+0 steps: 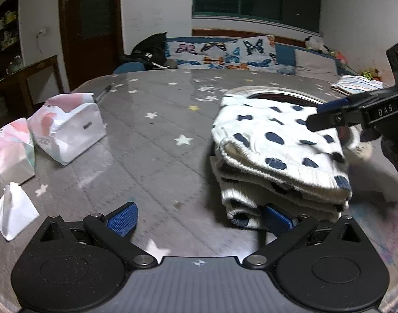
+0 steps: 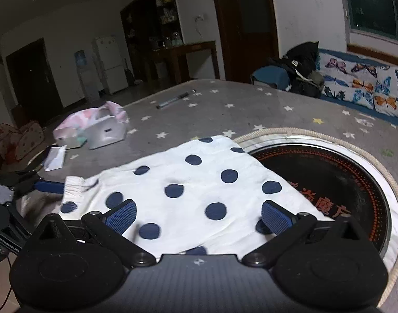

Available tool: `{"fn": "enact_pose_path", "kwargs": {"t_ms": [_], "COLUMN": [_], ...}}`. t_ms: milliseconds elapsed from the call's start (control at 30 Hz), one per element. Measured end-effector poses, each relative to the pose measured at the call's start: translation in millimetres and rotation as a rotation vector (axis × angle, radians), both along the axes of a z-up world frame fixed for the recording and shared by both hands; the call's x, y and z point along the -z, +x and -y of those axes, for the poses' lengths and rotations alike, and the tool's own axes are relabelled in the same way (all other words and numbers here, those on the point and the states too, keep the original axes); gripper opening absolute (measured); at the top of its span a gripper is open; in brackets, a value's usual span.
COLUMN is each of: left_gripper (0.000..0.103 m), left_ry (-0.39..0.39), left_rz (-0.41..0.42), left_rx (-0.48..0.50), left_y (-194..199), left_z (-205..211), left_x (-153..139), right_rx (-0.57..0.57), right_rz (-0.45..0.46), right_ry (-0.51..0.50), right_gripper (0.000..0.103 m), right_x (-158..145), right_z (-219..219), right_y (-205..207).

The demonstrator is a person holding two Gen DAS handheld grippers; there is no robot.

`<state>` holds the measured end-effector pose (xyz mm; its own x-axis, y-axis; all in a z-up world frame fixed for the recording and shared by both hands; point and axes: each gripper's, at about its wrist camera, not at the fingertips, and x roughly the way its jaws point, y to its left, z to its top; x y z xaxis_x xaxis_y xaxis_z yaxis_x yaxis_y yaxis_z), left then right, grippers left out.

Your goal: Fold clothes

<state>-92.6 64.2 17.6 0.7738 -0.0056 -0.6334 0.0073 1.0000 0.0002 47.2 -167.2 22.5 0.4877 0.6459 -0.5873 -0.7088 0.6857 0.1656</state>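
A white garment with dark blue dots [image 1: 277,154] lies folded in several layers on the grey star-patterned table [image 1: 152,130]. My left gripper [image 1: 199,220] is open at the fold's near left corner, its right pad against the lower layers. My right gripper [image 1: 326,114] hovers over the garment's far right side in the left wrist view. In the right wrist view the garment [image 2: 188,190] lies flat beneath my right gripper [image 2: 197,216], which is open and empty. The left gripper's blue finger [image 2: 48,186] shows at the garment's left edge.
Tissue packs [image 1: 68,127] and a loose tissue [image 1: 15,215] lie at the table's left. A round black cooktop [image 2: 326,185] is set in the table beside the garment. A pen [image 2: 175,98] lies far back. Folded striped cloth [image 1: 358,84] sits at the far right.
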Motion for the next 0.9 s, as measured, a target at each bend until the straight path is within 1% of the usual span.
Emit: {"fn": "enact_pose_path", "kwargs": {"t_ms": [167,333,433,567,700,767,900], "left_gripper": [0.103,0.103,0.103,0.103,0.103,0.103,0.103], "left_ry": [0.018,0.042,0.067,0.099,0.089,0.089,0.042], "left_rz": [0.001,0.0,0.001,-0.003,-0.01,-0.016,0.022], "left_rx": [-0.032,-0.036,-0.04,-0.047,-0.097,-0.139,-0.183], "left_y": [17.3,35.5,48.2,63.9,77.0,80.9,70.9], "left_z": [-9.7,-15.9,-20.4,-27.8,-40.7,-46.2,-53.0], "left_x": [-1.6,-2.0,-2.2,-0.2,-0.3,-2.3,-13.6], "right_rx": [0.055,0.079,0.087,0.088,0.085,0.086,0.079], "right_rz": [-0.034,-0.057,-0.059,-0.028,-0.011,-0.006,0.002], "right_ry": [-0.016,-0.033,-0.03,-0.025,-0.026,-0.03,-0.031], "right_gripper": [0.103,0.103,0.103,0.103,0.103,0.103,0.103], "right_x": [9.5,17.0,17.2,8.4,3.3,1.9,0.6], "right_z": [5.1,12.2,15.7,14.7,9.9,6.5,0.4], "right_y": [13.4,12.9,12.4,11.8,16.4,19.7,23.1]}}
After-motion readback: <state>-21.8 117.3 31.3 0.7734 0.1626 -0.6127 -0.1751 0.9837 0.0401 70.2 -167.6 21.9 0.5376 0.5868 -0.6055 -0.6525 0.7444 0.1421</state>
